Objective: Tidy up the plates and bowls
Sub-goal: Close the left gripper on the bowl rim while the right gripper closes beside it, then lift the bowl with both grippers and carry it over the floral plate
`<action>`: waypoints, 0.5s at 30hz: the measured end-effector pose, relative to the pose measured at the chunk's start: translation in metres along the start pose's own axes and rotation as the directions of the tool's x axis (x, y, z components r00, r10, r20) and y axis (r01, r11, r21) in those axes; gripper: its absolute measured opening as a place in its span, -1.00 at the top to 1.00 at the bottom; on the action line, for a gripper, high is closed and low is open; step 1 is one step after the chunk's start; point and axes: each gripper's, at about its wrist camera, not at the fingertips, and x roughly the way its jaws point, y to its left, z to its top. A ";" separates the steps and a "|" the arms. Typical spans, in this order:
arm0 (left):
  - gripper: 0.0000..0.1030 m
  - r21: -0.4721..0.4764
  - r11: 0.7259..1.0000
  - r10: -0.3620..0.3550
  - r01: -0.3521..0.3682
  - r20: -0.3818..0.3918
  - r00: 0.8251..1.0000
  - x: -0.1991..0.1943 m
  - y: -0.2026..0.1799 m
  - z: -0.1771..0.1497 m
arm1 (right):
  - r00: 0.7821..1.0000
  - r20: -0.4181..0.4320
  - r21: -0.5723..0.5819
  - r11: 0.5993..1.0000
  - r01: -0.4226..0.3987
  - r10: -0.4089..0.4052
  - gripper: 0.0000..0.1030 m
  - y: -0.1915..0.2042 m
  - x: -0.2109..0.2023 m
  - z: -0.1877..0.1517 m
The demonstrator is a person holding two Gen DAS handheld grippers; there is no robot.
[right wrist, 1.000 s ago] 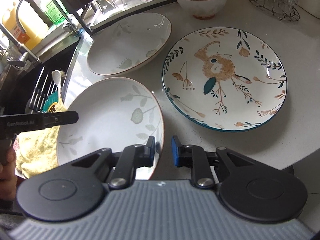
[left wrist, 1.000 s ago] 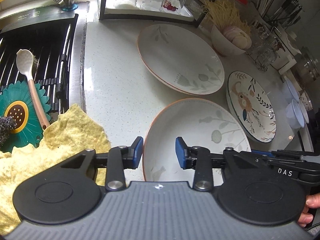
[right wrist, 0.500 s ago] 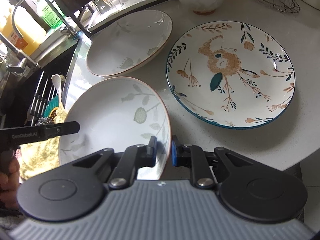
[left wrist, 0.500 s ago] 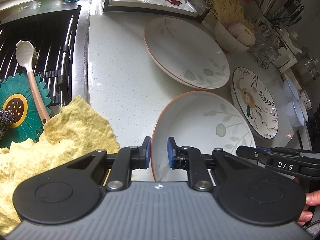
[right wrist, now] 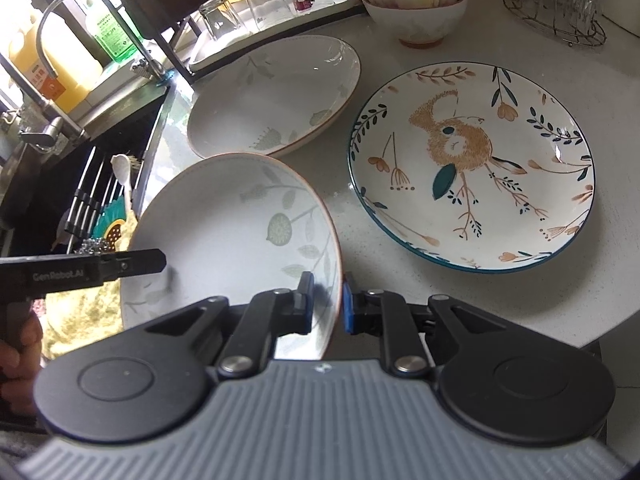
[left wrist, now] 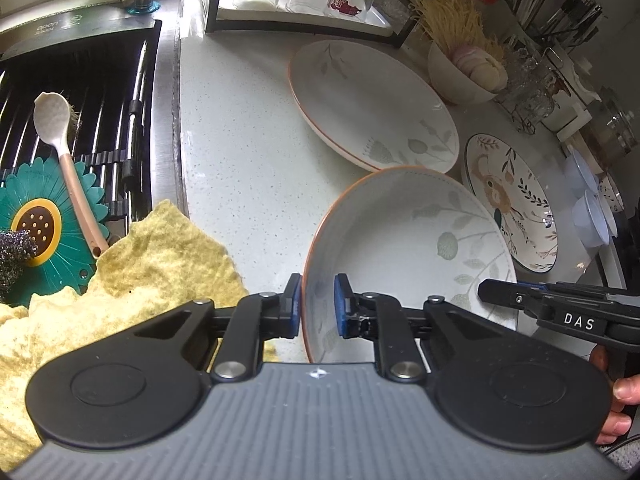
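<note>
Clamped at opposite rims by left gripper [left wrist: 316, 300] and right gripper [right wrist: 326, 300]: near leaf-patterned plate [right wrist: 240, 232], tilted above white counter [left wrist: 240, 128].

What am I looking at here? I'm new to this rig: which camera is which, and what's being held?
No robot arm: a person holds a two-finger gripper in each hand, each with a forward fisheye camera. The left-wrist view shows the left gripper; the right-wrist view shows the right gripper. Both clamp opposite rims of one leaf plate, tilted up off the counter. Lying flat are a second leaf plate and a bird plate. Behind them are a bowl and upturned glasses; by the sink, a yellow cloth.
</note>
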 end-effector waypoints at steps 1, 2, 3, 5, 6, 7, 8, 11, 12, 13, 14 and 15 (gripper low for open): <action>0.63 -0.005 1.000 -0.002 0.002 0.003 1.000 -0.002 0.000 0.000 | 1.000 0.005 -0.007 1.000 0.004 -0.004 0.66 0.002 -0.001 0.001; 0.63 -0.004 1.000 -0.003 0.003 0.008 1.000 -0.005 0.001 0.000 | 1.000 0.012 -0.017 1.000 0.008 -0.008 0.66 0.004 -0.003 0.001; 0.63 -0.002 1.000 0.000 0.000 0.011 1.000 -0.007 0.001 0.001 | 1.000 0.016 -0.024 1.000 0.010 -0.009 0.66 0.006 -0.004 0.002; 0.63 -0.010 1.000 -0.001 0.001 0.012 1.000 -0.010 0.001 0.003 | 1.000 0.027 -0.026 1.000 0.009 -0.008 0.66 0.008 -0.008 0.005; 0.63 -0.013 1.000 -0.003 0.003 0.012 1.000 -0.011 0.001 0.004 | 0.999 0.031 -0.026 1.000 0.009 -0.008 0.66 0.009 -0.009 0.006; 0.63 -0.014 1.000 -0.004 0.004 0.013 1.000 -0.012 0.001 0.004 | 0.999 0.035 -0.025 1.000 0.009 -0.008 0.66 0.009 -0.011 0.007; 0.63 -0.014 1.000 -0.004 0.004 0.014 1.000 -0.014 0.000 0.005 | 0.999 0.039 -0.023 1.000 0.008 -0.007 0.66 0.010 -0.013 0.009; 0.63 -0.003 1.000 0.002 -0.002 0.010 1.000 -0.020 -0.003 0.007 | 0.999 0.038 0.005 1.000 -0.024 0.024 0.66 0.006 -0.021 0.015; 0.63 -0.013 1.000 -0.004 0.004 0.009 1.000 -0.022 -0.004 0.008 | 0.999 0.041 0.011 0.999 -0.033 0.032 0.66 0.005 -0.024 0.017; 0.63 -0.025 1.000 -0.015 0.015 0.009 1.000 -0.025 -0.004 0.009 | 0.998 0.045 0.012 0.999 -0.036 0.036 0.66 0.005 -0.028 0.019; 0.63 -0.028 0.999 -0.020 0.020 0.009 1.000 -0.028 -0.006 0.011 | 0.998 0.050 0.008 0.999 -0.040 0.039 0.66 0.005 -0.031 0.020; 0.63 -0.022 1.000 -0.018 0.019 0.012 1.000 -0.031 -0.008 0.012 | 0.997 0.055 0.006 0.999 -0.045 0.045 0.66 0.004 -0.035 0.021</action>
